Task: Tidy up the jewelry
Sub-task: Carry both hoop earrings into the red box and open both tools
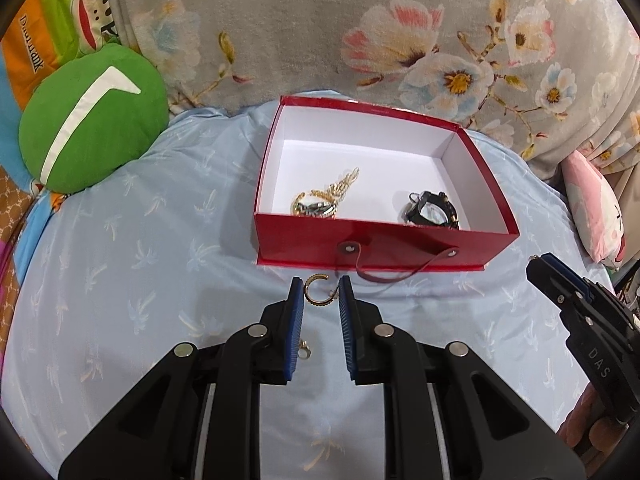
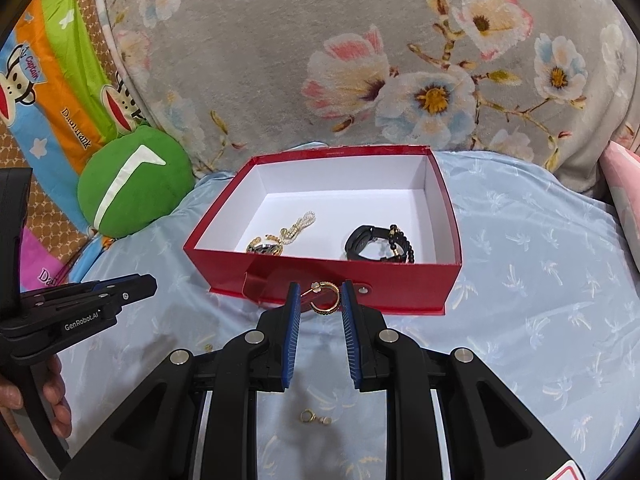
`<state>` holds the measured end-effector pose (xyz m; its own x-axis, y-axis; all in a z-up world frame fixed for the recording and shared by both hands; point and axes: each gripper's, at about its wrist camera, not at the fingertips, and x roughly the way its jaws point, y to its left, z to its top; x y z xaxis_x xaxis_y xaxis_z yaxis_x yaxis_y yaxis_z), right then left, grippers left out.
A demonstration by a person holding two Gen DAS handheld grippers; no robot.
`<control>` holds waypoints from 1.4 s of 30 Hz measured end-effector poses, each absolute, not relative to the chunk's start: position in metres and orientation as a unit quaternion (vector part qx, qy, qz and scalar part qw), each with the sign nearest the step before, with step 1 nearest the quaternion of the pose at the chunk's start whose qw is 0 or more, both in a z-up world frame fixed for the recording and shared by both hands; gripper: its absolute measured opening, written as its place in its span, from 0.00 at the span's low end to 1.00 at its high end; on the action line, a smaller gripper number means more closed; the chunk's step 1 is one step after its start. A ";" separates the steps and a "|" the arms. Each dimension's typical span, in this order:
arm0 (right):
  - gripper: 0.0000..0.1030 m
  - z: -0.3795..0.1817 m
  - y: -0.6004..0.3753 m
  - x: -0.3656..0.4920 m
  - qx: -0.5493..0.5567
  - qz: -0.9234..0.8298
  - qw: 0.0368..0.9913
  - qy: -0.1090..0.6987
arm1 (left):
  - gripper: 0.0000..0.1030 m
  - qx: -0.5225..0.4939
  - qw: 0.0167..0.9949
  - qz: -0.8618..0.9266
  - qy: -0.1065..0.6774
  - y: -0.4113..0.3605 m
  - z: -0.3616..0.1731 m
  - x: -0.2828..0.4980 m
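A red box with a white inside stands on the light blue sheet. It holds a gold chain and bangle at left and a black watch with a bead bracelet at right. In the left wrist view a gold hoop earring lies on the sheet between the open fingertips of my left gripper. In the right wrist view a gold hoop earring sits between the tips of my right gripper; contact is unclear. A small gold earring lies nearer.
A green round cushion lies left of the box. A grey floral blanket rises behind it. A pink pillow is at right. The box's strap handle hangs on its front wall.
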<state>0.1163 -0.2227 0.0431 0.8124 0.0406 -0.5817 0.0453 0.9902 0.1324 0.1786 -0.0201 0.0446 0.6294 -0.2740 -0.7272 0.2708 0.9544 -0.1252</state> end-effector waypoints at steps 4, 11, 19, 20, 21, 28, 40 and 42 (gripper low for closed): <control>0.19 0.049 -0.231 0.130 0.074 -0.004 0.952 0.297 | 0.17 0.006 0.908 -0.153 0.389 -0.028 0.054 0.192; 0.19 0.066 -0.245 0.160 0.061 -0.018 0.960 0.273 | 0.17 0.015 0.919 -0.157 0.361 -0.047 0.074 0.221; 0.19 0.083 -0.265 0.198 0.064 -0.027 0.964 0.256 | 0.17 0.021 0.926 -0.153 0.345 -0.072 0.087 0.260; 0.19 0.085 -0.266 0.203 0.063 -0.028 0.965 0.254 | 0.17 0.021 0.927 -0.153 0.343 -0.075 0.088 0.264; 0.19 0.086 -0.267 0.208 0.063 -0.027 0.965 0.253 | 0.17 0.022 0.927 -0.153 0.341 -0.077 0.090 0.269; 0.19 0.087 -0.270 0.243 0.061 -0.026 0.966 0.250 | 0.17 0.029 0.930 -0.141 0.338 -0.092 0.090 0.305; 0.19 0.070 -0.280 0.291 0.069 -0.026 0.962 0.264 | 0.17 0.042 0.926 -0.129 0.352 -0.111 0.069 0.347; 0.19 0.067 -0.280 0.296 0.069 -0.027 0.961 0.266 | 0.17 0.041 0.925 -0.128 0.355 -0.111 0.065 0.351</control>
